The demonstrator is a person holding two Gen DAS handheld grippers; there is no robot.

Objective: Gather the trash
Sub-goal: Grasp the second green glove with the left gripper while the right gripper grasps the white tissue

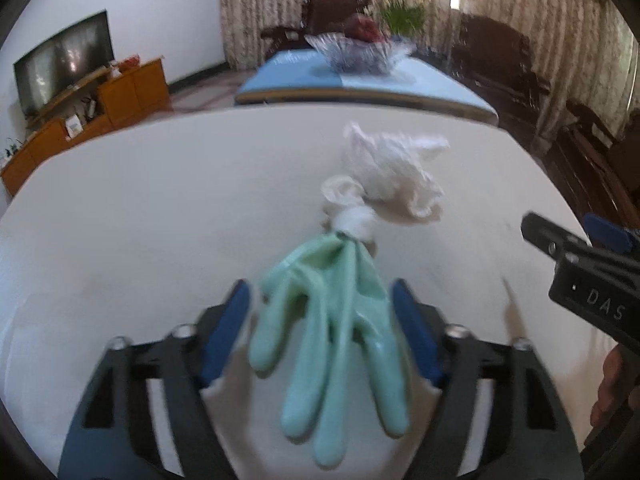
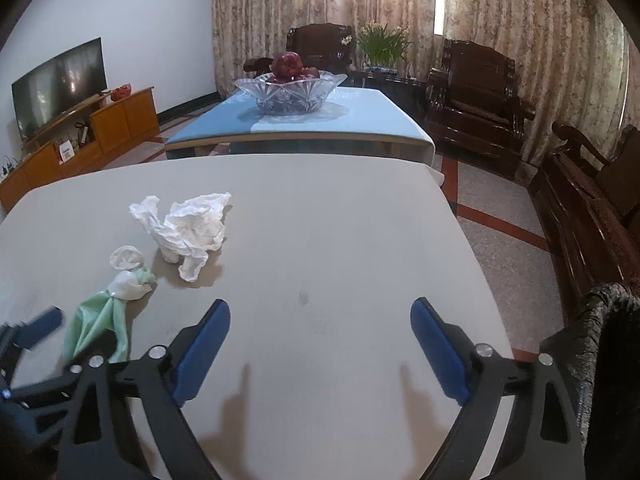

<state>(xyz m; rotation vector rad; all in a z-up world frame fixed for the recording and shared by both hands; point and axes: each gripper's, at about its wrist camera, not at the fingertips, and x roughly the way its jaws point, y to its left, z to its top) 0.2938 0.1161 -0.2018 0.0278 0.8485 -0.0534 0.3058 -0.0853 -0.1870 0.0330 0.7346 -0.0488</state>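
A mint-green rubber glove (image 1: 332, 320) with a knotted white cuff (image 1: 352, 220) lies on the white table (image 1: 120, 220). Its fingers point toward my left gripper (image 1: 320, 286). That gripper stands astride the glove, blue pads close on either side, with a thin gap showing on the left, so it is open. Just beyond the glove sits a crumpled white tissue (image 1: 396, 176). In the right wrist view, the glove (image 2: 100, 320) and tissue (image 2: 188, 228) lie to the left of my right gripper (image 2: 320, 305). The right gripper is wide open over bare table (image 2: 320, 220), holding nothing.
A blue-covered table (image 2: 360, 120) with a glass bowl of red fruit (image 2: 290, 88) stands beyond the white table. Dark wooden chairs (image 2: 476, 92) line the right side. A TV (image 2: 60, 84) on an orange cabinet stands at left. The white table's right edge drops to tiled floor (image 2: 500, 220).
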